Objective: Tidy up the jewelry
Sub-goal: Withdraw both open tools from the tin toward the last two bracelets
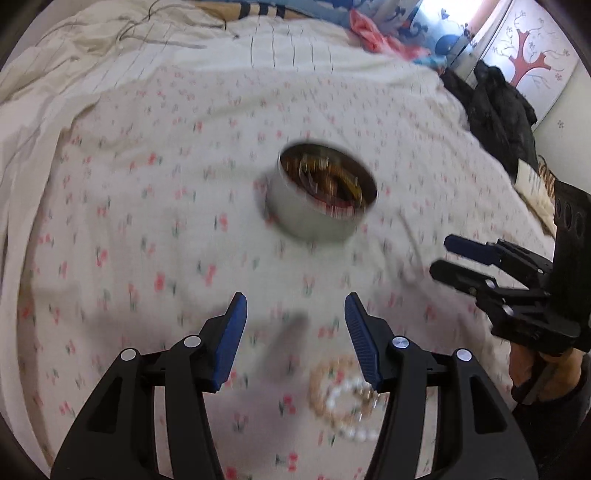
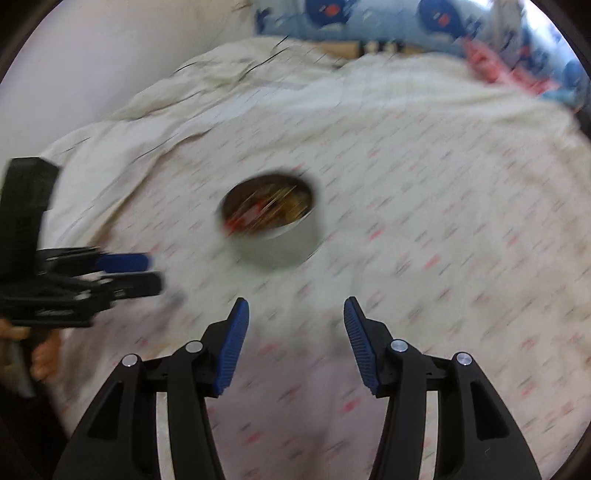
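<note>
A round metal tin point(image 1: 321, 195) with blurred gold and red jewelry inside stands on a flowered bedsheet point(image 1: 147, 206); it also shows in the right wrist view point(image 2: 273, 225). A beige bead bracelet and a white pearl bracelet point(image 1: 347, 398) lie on the sheet just below my left gripper's right finger. My left gripper point(image 1: 295, 310) is open and empty, above the sheet in front of the tin. My right gripper point(image 2: 295, 314) is open and empty, also in front of the tin. Each gripper shows from the side in the other's view, the right point(image 1: 443, 258) and the left point(image 2: 151, 273).
A cream quilt point(image 1: 74, 74) is bunched at the back left of the bed. Blue and pink fabric point(image 1: 388, 33) lies at the head. A black garment point(image 1: 495, 110) hangs at the right by a wall. Both views are motion-blurred.
</note>
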The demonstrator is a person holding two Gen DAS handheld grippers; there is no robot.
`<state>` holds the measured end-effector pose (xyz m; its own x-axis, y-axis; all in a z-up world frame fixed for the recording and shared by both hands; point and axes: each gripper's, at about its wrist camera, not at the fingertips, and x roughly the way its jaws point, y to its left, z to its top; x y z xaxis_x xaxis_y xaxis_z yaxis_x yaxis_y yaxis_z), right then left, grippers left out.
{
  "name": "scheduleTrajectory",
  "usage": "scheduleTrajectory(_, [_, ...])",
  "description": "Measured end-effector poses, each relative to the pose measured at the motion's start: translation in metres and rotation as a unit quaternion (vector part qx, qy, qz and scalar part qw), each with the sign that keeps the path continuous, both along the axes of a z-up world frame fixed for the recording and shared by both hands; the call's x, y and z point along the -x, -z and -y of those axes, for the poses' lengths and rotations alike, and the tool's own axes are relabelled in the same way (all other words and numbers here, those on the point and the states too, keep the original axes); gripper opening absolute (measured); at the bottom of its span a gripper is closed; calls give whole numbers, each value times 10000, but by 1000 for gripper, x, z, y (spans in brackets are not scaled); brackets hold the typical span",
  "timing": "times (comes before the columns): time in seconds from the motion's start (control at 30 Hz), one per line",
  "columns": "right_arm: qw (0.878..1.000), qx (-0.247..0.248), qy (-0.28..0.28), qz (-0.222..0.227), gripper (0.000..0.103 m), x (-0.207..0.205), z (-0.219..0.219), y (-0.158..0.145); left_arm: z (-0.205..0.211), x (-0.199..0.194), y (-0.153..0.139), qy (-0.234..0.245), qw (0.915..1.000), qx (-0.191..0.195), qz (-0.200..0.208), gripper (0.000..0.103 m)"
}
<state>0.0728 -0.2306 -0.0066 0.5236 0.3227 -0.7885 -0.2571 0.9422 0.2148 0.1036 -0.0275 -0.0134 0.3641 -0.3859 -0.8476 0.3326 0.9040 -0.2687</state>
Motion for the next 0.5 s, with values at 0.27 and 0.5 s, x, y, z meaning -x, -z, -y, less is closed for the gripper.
scheduleTrajectory(0.27, [9934, 510, -1012, -145, 52, 34, -44, 9, 10, 19, 25, 235, 9990, -201, -324, 52])
scheduleTrajectory(0.5, [9863, 920, -1339, -282, 52, 49, -61, 25, 21, 30, 35, 422, 9949, -911, -102, 52])
